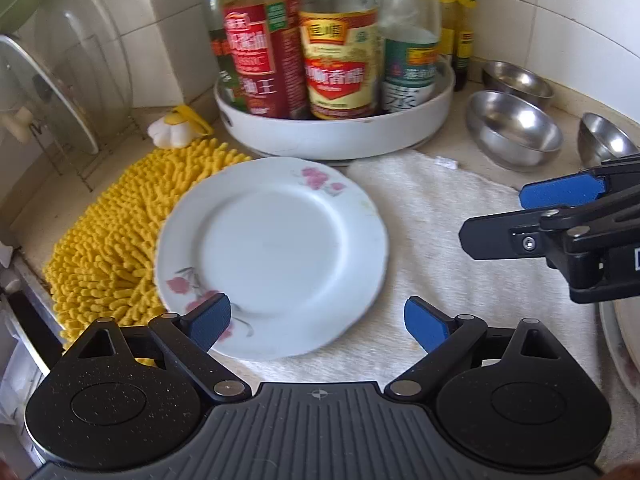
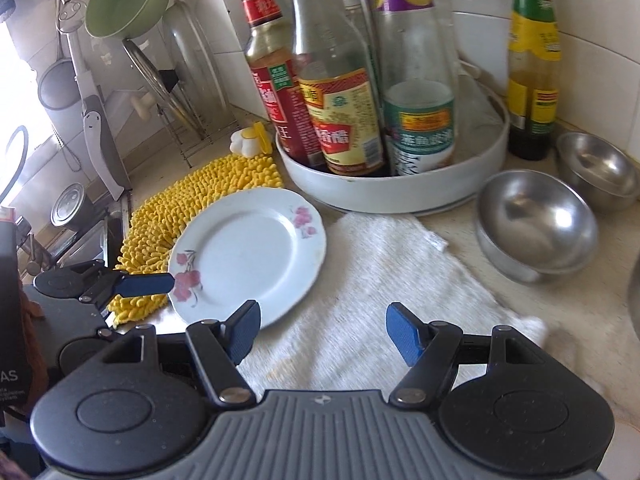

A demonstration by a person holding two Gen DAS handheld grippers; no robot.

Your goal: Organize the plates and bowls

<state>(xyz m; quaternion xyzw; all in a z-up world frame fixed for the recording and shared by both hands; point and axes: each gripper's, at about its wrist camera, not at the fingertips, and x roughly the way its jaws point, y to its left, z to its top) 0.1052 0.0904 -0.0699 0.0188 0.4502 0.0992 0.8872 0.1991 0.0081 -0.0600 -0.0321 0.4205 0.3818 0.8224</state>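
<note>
While both tools gape empty, left tool (image 1: pixel 318 322) nears floral plate (image 1: pixel 272 256): stiff, glazed, probably slippery, breakable; pinch its near rim.

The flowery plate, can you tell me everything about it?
The flowery plate is round, white and glossy, like china, with pink blossom sprigs on its scalloped rim. It is empty and lies flat, partly on the yellow chenille mat and partly on the white towel. The left gripper is open at its near edge, and nothing grips it.
</note>
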